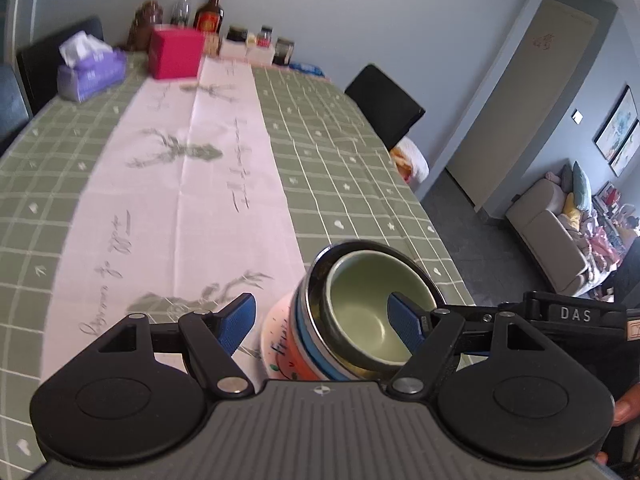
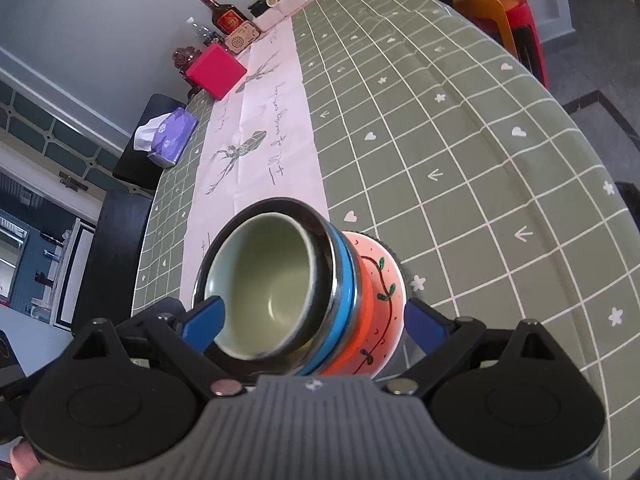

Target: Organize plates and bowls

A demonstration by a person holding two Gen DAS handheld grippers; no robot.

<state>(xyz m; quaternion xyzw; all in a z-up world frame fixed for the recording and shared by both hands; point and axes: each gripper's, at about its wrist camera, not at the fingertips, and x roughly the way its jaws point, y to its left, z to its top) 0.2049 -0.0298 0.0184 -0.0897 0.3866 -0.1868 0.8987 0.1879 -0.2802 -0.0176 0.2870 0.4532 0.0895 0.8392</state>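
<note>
I am seeing the nested stack of a pale green ceramic bowl (image 1: 370,308) inside steel, blue and orange bowls sitting on the green checked desk (image 2: 460,152) between both grippers; the left gripper (image 1: 320,322) is straddling its left wall with jaws apart; the right gripper (image 2: 314,320) is flanking the stack, jaws wide, clamping nothing.

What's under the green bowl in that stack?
The green bowl sits inside a steel-rimmed blue bowl, which rests in an orange-and-white bowl. Anything beneath that one is hidden.
</note>
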